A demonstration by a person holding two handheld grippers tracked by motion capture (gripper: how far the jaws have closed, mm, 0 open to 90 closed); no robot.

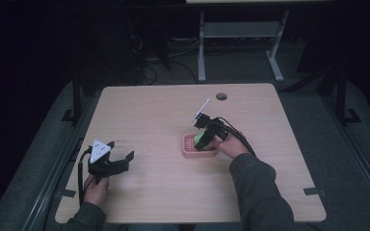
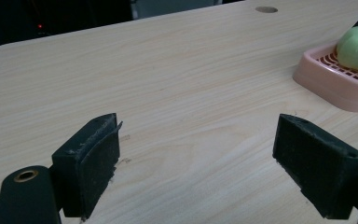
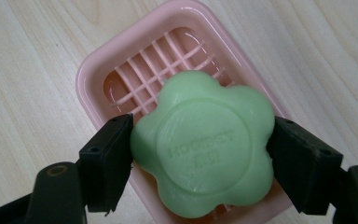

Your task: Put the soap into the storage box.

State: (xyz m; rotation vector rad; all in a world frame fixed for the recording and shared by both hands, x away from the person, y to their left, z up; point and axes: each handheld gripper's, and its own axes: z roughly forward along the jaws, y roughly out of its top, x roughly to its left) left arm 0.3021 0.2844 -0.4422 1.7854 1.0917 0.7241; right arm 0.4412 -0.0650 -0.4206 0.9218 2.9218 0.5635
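From above, my right hand-held gripper (image 1: pixel 203 139) clamps the green soap (image 1: pixel 202 141) over the pink soap dish (image 1: pixel 189 150) mid-surface (image 1: pixel 173 192). My left hand-held gripper (image 2: pixel 205 158) gapes apart, holding nothing, near the dish (image 2: pixel 328 81). Up close, the flower-shaped soap (image 3: pixel 204 142) sits pinched between my right jaws.

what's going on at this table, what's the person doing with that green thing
A person holds a hand-held gripper in each hand. The right hand-held gripper has its jaws closed on a green flower-shaped soap right over the pink soap dish; whether the soap touches the dish is unclear. The left hand-held gripper sits open over bare table, holding nothing.
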